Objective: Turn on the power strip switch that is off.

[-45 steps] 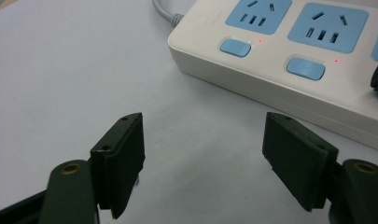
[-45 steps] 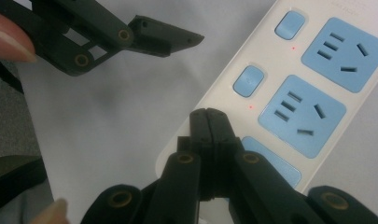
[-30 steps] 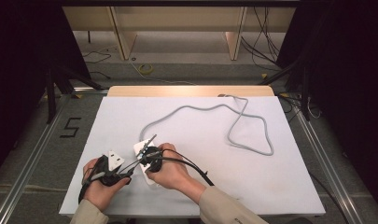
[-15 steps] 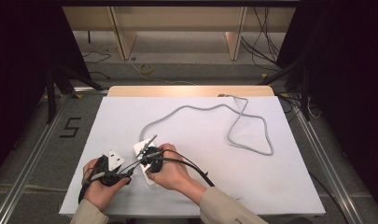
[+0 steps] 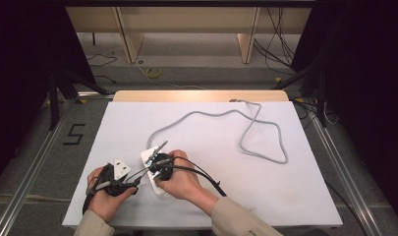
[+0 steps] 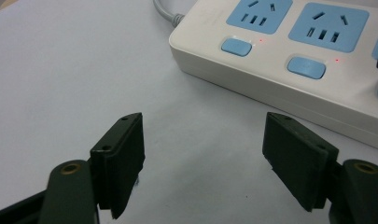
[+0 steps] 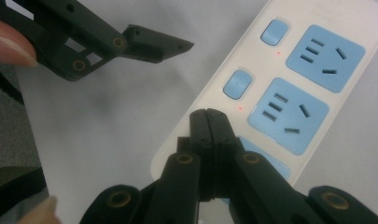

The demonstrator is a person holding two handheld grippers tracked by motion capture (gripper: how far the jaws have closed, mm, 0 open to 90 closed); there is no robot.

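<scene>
Right gripper (image 7: 207, 116) jaws pressed together, tips over white plastic power strip (image 7: 289, 70) near blue rocker switch (image 7: 237, 84). Left gripper (image 6: 203, 163) jaws spread wide, nothing between, above matte white table (image 6: 60, 84).

The white desk (image 5: 304, 196) lies bare right of the hands. The power strip (image 5: 152, 169) sits just beside both grippers, and the grey cable (image 5: 255, 142) loops across the far middle.

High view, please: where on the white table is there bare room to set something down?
Free: the near-right stretch of the white table, below the grey cable, and the far-left corner. Crowded: near-left, where both hands work at the power strip.
</scene>
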